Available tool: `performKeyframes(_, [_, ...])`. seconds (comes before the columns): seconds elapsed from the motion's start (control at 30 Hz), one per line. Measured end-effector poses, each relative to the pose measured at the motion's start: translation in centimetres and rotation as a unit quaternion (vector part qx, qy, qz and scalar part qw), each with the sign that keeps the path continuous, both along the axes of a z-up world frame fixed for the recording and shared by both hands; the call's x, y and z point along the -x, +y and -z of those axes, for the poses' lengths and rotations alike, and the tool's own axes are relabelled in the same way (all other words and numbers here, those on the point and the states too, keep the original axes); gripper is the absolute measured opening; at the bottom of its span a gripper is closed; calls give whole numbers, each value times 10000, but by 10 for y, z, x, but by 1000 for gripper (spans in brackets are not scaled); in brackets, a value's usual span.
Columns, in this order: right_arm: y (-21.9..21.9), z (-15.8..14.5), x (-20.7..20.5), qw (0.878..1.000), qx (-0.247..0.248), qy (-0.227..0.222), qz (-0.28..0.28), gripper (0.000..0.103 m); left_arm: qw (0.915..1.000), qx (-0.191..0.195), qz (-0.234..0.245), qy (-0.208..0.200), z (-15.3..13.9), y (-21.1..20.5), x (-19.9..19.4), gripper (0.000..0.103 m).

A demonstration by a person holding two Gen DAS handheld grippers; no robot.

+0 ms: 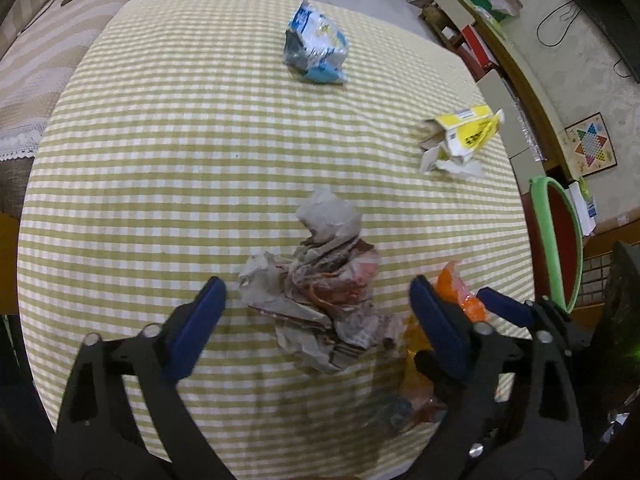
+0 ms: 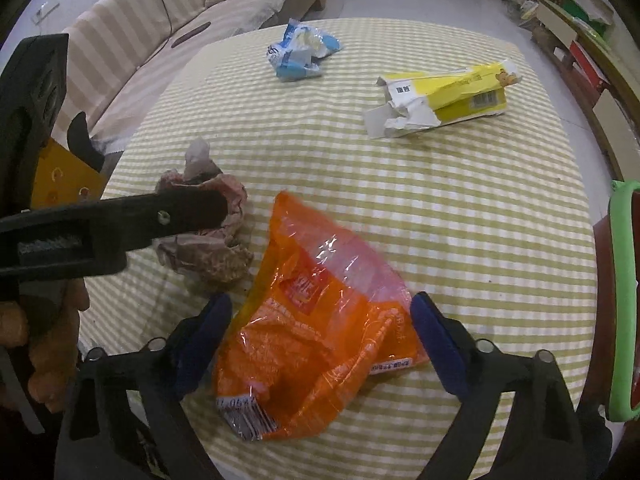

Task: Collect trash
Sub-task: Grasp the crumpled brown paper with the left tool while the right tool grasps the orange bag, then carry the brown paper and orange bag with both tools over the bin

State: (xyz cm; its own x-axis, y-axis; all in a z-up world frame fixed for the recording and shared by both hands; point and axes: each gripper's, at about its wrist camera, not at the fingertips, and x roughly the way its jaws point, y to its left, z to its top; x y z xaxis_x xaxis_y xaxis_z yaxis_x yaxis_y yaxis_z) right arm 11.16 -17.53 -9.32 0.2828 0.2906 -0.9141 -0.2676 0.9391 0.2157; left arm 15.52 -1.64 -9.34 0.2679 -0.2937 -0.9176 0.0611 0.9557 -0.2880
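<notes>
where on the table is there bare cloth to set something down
Bare checked tablecloth spreads along the sofa side, left of the blue wrapper and the crumpled paper wad. A second patch lies in the middle, between the wad and the yellow carton. The near edge is crowded: wad, orange bag, both grippers.

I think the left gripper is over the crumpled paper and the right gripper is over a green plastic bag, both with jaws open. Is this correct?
Not quite: the bag under the right gripper is orange, not green, as the right wrist view shows. The plastic bag lies between its open jaws. The rest holds: the left gripper is over the crumpled paper, jaws open.
</notes>
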Motion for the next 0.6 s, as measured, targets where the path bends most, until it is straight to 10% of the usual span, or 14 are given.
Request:
performKeyframes(0.33, [2, 0, -5, 9999, -133, 61, -38, 65, 9999, 111, 105, -19, 5, 0, 4, 40])
performKeyframes(0.6, [-5, -18, -2, 9995, -271, -101, 116, 59, 9995, 175, 30, -258, -16, 10, 11, 36])
